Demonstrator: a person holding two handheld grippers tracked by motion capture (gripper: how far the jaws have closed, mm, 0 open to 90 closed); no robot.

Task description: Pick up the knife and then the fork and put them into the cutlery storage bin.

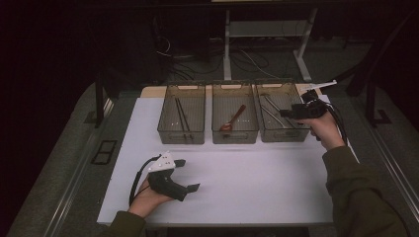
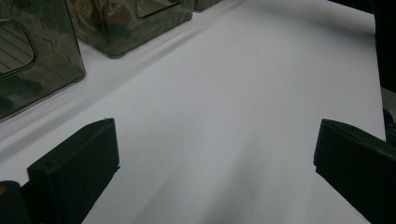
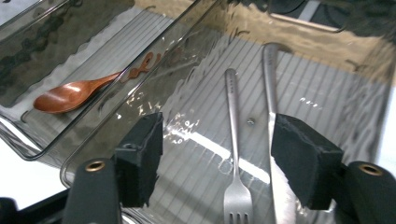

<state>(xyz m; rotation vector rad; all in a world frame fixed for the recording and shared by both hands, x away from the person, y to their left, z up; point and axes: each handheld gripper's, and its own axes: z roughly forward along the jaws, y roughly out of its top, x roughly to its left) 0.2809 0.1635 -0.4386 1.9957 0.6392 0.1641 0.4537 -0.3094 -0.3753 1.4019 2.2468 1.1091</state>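
Observation:
Three tinted clear bins stand in a row at the back of the white table [image 1: 247,192]. The right bin [image 1: 284,136] holds a metal fork [image 3: 232,135] and a knife [image 3: 269,88] lying side by side on its ribbed floor. My right gripper [image 1: 285,112] hangs over that bin, open [image 3: 217,158], with its pads above the two pieces and touching neither. A brown wooden spoon [image 3: 70,95] lies in the middle bin [image 1: 235,137]. Dark chopsticks [image 1: 182,117] lie in the left bin [image 1: 181,139]. My left gripper [image 1: 188,175] rests low over the table's near left, open wide [image 2: 215,149] and empty.
The bins' front walls [image 2: 42,74] rise just beyond the left gripper. Bare white table surface [image 2: 233,70] stretches between the bins and the near edge. Dark floor, cables and a desk frame [image 1: 227,49] lie behind the table.

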